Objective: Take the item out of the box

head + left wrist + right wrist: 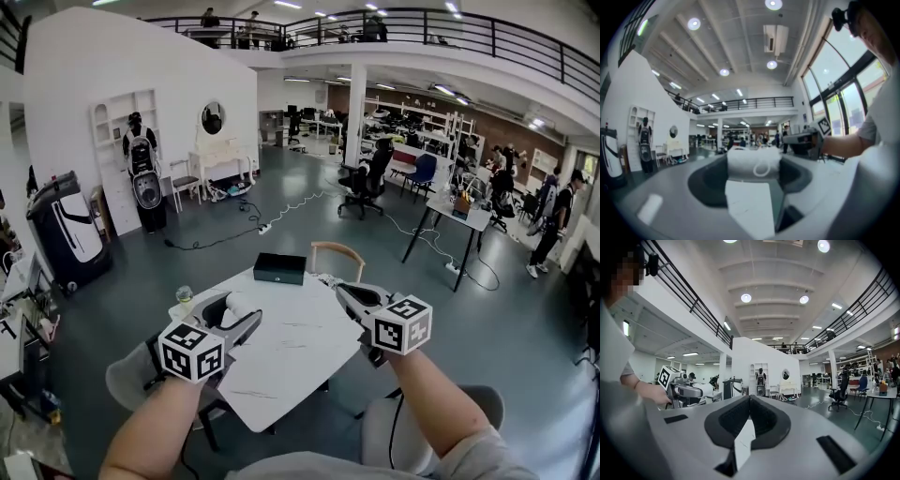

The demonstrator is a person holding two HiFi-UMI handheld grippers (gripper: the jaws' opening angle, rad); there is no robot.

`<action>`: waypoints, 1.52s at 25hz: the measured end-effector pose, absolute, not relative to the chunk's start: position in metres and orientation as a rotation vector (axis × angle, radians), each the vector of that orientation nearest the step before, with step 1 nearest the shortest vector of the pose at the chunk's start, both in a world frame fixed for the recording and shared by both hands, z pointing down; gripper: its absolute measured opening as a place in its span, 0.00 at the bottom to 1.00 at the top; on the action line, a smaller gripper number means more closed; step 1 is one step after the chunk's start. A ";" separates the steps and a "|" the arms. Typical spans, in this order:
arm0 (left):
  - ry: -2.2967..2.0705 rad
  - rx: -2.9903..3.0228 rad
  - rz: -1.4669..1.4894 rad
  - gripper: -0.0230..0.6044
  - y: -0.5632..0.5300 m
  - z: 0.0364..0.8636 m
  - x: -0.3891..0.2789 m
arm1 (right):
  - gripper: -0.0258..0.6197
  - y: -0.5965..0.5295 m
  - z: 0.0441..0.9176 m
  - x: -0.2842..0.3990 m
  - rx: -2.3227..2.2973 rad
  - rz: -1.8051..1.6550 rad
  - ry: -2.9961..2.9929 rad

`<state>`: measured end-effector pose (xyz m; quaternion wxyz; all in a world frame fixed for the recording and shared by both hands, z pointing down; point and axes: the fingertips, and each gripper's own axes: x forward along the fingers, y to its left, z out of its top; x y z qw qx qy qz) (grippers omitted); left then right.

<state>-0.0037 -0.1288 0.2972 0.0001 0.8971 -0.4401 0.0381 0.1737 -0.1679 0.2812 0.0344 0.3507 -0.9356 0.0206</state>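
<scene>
Jaws of the left gripper [753, 161] stood wide apart yet clamped on a white roll-shaped item [740, 165] — it filled the gap between them, with a small loop showing on its face. Seen from the head view, that left gripper [236, 311] held the item [234, 302] over the near-left part of the white table [300, 356], well apart from the black box [279, 268], which sat at the table's far edge. The right gripper [749, 398] was pinched together, tips meeting, with nothing between them — in the head view the right gripper [341, 289] hovered over the table's right side. A small clear cup [184, 296] stood just beside the left gripper.
</scene>
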 end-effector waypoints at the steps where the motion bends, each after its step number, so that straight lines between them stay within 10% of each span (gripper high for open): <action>1: -1.380 2.815 0.109 0.51 -0.125 0.298 -0.007 | 0.05 -0.164 0.283 0.171 1.079 0.069 -2.874; 38: -1.042 2.775 0.034 0.51 -0.047 0.400 -0.138 | 0.05 -0.087 0.410 0.033 1.127 0.400 -2.812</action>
